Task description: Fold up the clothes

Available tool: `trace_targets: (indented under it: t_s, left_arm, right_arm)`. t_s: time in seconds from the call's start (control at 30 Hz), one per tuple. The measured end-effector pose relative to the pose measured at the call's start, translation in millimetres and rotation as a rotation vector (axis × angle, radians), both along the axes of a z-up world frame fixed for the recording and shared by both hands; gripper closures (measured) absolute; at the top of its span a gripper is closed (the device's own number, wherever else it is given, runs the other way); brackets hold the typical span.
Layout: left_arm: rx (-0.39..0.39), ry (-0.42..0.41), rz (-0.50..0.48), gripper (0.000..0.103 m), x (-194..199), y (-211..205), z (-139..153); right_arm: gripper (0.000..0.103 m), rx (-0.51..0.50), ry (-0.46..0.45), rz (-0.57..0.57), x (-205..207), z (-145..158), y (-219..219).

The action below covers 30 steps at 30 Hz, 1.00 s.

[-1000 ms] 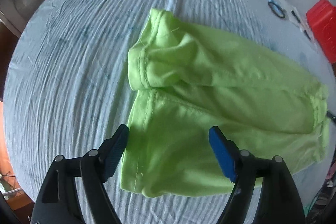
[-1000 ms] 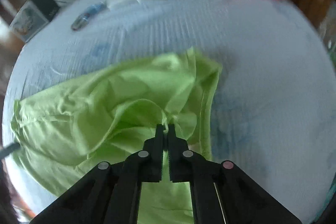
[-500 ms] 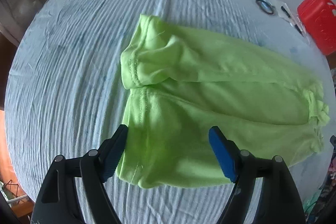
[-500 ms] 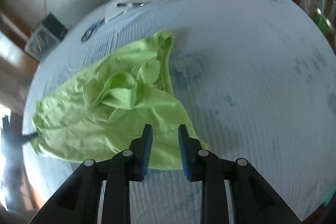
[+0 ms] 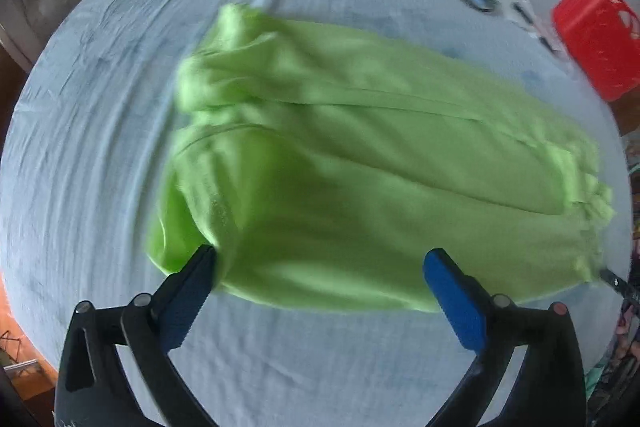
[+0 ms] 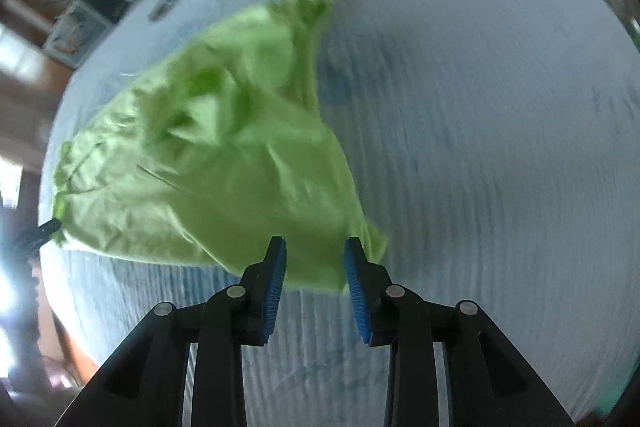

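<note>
- Left wrist view: the lime-green garment [image 5: 360, 163] lies partly folded on the pale blue sheet [image 5: 100, 147]. The left gripper [image 5: 320, 263] hangs over the garment's near edge, fingers spread wide and holding nothing. A red container [image 5: 596, 35] sits beyond the garment's far right end.
- Right wrist view: the right gripper [image 6: 315, 259] is partly open at the garment's [image 6: 208, 163] near corner, its blue pads [image 6: 276, 279] flanking the cloth without pinching it. The view is blurred.

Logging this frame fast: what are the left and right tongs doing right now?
Left tongs: open wide, holding nothing, at the lime-green garment's near edge.
Right tongs: open, holding nothing, garment corner between the fingers.
</note>
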<state>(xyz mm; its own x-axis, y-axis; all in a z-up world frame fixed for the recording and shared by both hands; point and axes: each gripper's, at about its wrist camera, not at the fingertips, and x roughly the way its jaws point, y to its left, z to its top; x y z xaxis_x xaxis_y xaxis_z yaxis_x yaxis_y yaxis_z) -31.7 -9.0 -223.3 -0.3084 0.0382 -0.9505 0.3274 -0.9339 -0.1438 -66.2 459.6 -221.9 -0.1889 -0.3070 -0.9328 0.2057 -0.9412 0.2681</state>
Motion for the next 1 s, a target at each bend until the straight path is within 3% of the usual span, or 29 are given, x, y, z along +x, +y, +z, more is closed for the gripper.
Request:
trace_targets:
  t_s: [0.07, 0.17, 0.3, 0.47, 0.57, 0.7, 1.0]
  left_arm:
    - [-0.017, 0.019, 0.030, 0.000, 0, 27, 7]
    - [-0.031, 0.026, 0.128, 0.000, 5, 80, 14]
    - [0.000, 0.012, 0.241, 0.000, 17, 149, 18]
    - [0.027, 0.003, 0.303, 0.000, 23, 220, 26]
    - [0.063, -0.003, 0.311, 0.000, 19, 253, 22]
    - [0.080, 0.008, 0.320, 0.000, 7, 296, 19]
    - [0.038, -0.017, 0.538, 0.000, -25, 364, 7]
  right_arm:
    - [0.071, -0.024, 0.048, 0.096, -12, 13, -1]
    - [0.057, -0.085, 0.088, 0.280, -33, 27, -1]
    - [0.055, -0.116, 0.090, 0.482, -58, 28, 8]
    - [0.061, -0.107, 0.058, 0.594, -71, 25, 18]
    - [0.074, -0.081, 0.051, 0.617, -80, 20, 24]
    - [0.075, -0.065, 0.073, 0.690, -88, 23, 27]
    - [0.073, -0.079, 0.185, 0.954, -150, 18, 5]
